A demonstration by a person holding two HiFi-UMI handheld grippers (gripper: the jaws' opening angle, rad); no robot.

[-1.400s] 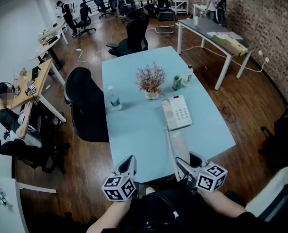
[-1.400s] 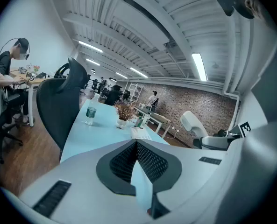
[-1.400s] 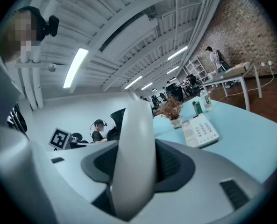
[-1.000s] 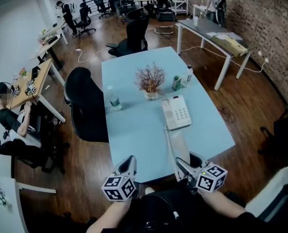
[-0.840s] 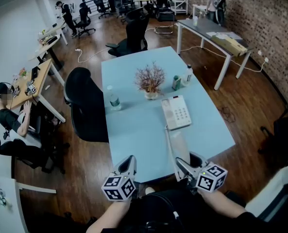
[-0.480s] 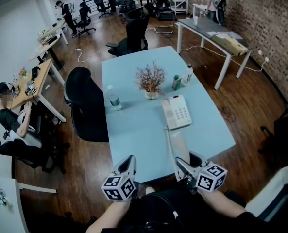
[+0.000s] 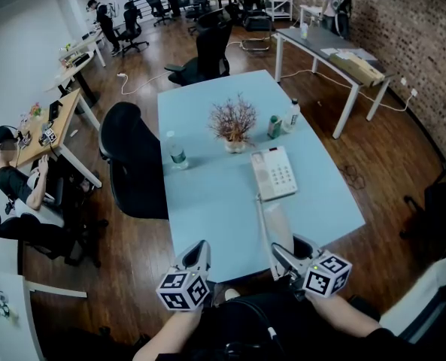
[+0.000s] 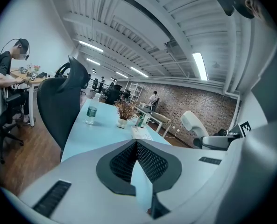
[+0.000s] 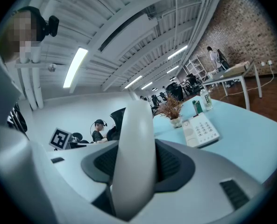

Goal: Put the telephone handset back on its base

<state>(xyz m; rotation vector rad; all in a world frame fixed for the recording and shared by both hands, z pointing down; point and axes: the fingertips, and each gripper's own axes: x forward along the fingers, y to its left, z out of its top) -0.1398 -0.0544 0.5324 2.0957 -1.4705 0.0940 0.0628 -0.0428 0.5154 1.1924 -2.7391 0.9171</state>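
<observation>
The white telephone base [image 7: 274,173] lies on the light blue table [image 7: 207,201], keypad up, right of centre; the right gripper view shows the base [image 9: 201,129] ahead and to the right. My right gripper [image 7: 286,253] hovers over the table's near edge, shut on the white handset [image 7: 277,228], which stands up between its pads [image 9: 134,153]. A thin cord runs from the base toward the handset. My left gripper [image 7: 200,254] is level with it on the left, shut with nothing in it [image 8: 136,146]. From the left gripper view the handset [image 8: 190,122] shows at the right.
Behind the base stand a dried plant in a pot [image 7: 234,124], a green can [image 7: 274,128] and a white bottle [image 7: 291,116]. A water bottle [image 7: 177,155] stands at the table's left side beside a black office chair [image 7: 132,160]. More desks and people fill the room.
</observation>
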